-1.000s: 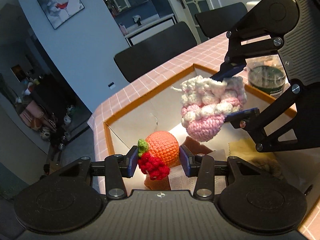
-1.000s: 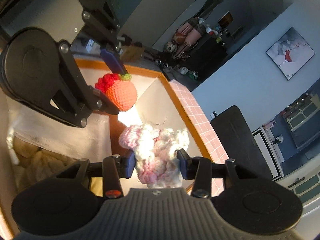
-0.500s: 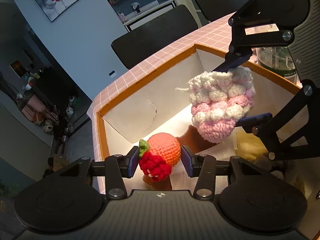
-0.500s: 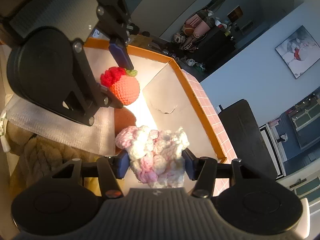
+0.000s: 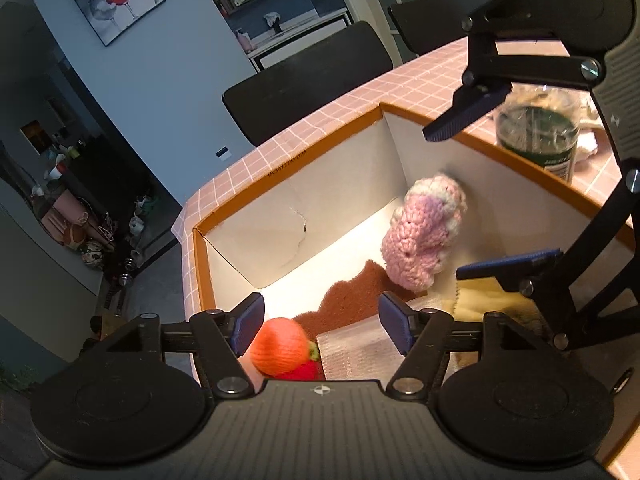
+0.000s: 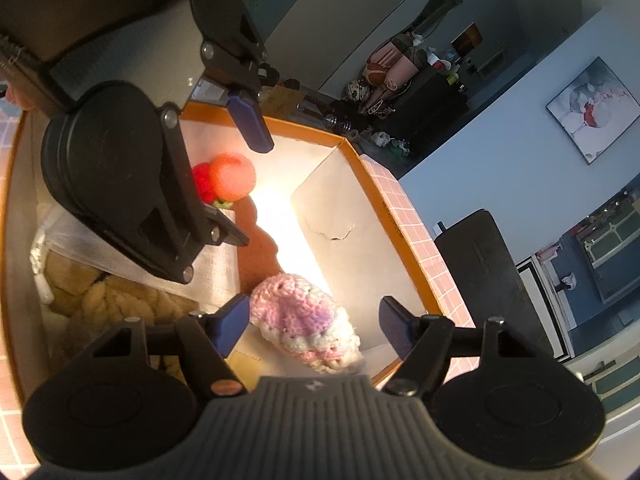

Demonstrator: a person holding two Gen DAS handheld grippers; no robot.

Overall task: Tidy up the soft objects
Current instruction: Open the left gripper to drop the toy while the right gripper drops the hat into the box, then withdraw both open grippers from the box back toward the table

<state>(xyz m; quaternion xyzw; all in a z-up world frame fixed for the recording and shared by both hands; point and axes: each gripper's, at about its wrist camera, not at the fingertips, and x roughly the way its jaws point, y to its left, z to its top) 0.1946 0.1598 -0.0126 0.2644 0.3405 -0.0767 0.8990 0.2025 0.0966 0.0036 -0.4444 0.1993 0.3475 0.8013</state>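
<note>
— Both grippers, left (image 5: 320, 322) and right (image 6: 314, 322), are you holding them spread wide, gripping nothing?

— Yes. Your pink crochet piece (image 5: 424, 236) and orange crochet fruit (image 5: 282, 346) are lying inside the box (image 5: 280, 174).

— Risk?

— You're hovering close; dipping could snag yarn on the pads, I'd judge.

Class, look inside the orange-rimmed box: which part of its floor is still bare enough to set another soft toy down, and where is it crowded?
Bare: the lit floor strip along the torn white wall, between the orange crochet fruit and the pink crochet piece. Crowded: the opposite side, with brown cloth, white mesh and beige knitwear.
</note>
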